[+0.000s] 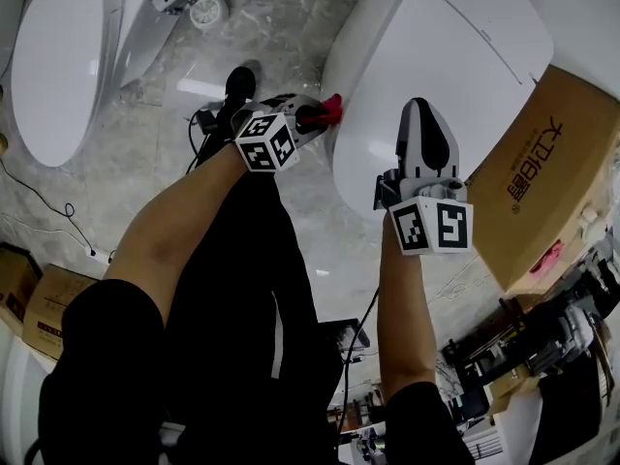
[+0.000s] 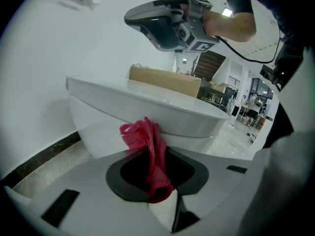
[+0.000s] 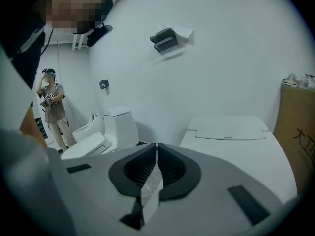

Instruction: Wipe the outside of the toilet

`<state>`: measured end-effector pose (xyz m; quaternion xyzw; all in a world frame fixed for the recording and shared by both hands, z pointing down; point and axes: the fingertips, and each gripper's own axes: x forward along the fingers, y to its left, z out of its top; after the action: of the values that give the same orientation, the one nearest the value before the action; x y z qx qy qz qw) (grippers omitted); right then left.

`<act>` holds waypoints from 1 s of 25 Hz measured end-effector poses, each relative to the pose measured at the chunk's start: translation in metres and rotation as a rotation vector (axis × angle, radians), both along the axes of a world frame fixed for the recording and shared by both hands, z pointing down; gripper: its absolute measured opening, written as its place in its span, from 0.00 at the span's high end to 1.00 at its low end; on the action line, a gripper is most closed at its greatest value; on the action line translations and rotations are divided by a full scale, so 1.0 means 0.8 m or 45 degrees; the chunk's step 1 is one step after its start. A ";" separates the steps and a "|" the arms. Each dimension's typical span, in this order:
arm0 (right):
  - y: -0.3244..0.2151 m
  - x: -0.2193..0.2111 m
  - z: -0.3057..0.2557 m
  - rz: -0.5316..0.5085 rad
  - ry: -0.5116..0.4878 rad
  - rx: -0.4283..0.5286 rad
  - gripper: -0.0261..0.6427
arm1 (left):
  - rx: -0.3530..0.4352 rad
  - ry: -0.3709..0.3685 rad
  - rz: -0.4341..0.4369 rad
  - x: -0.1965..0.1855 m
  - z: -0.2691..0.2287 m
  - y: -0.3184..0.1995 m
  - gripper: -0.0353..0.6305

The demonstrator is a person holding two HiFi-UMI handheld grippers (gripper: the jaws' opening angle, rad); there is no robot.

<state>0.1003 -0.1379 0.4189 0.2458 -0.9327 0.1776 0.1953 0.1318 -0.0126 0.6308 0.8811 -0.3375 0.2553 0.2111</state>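
The white toilet (image 1: 436, 56) stands on a marble floor (image 1: 271, 27) beside a cardboard box (image 1: 552, 163). A red cloth (image 1: 332, 109), pinched in the left tool (image 1: 320, 116), is at its outer side, apparently for wiping. The right tool (image 1: 419, 114), closed on nothing, hovers above the lid.

All 3 share toilet (image 1: 426, 66): head cam steep down, L cam close beside, R cam over lid (image 3: 226, 129).
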 end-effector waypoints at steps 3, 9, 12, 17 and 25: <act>0.004 -0.007 0.000 -0.016 -0.006 0.001 0.90 | -0.037 0.021 0.029 0.021 0.003 0.029 0.80; 0.011 -0.005 0.006 -0.016 0.011 -0.024 0.90 | -0.094 0.090 -0.039 0.045 -0.001 0.056 0.80; 0.004 -0.006 0.006 0.002 0.023 -0.028 0.90 | -0.128 0.126 0.134 0.062 -0.005 0.081 0.80; -0.020 -0.028 -0.012 0.030 0.013 -0.012 0.90 | -0.192 0.174 0.159 0.024 -0.010 0.094 0.80; -0.101 -0.103 -0.036 0.055 -0.009 0.065 0.90 | 0.004 0.098 -0.116 -0.151 -0.035 -0.093 0.80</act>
<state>0.0178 -0.2185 0.3903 0.2703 -0.9321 0.1586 0.1817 0.0113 -0.0873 0.6026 0.8743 -0.3693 0.2109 0.2339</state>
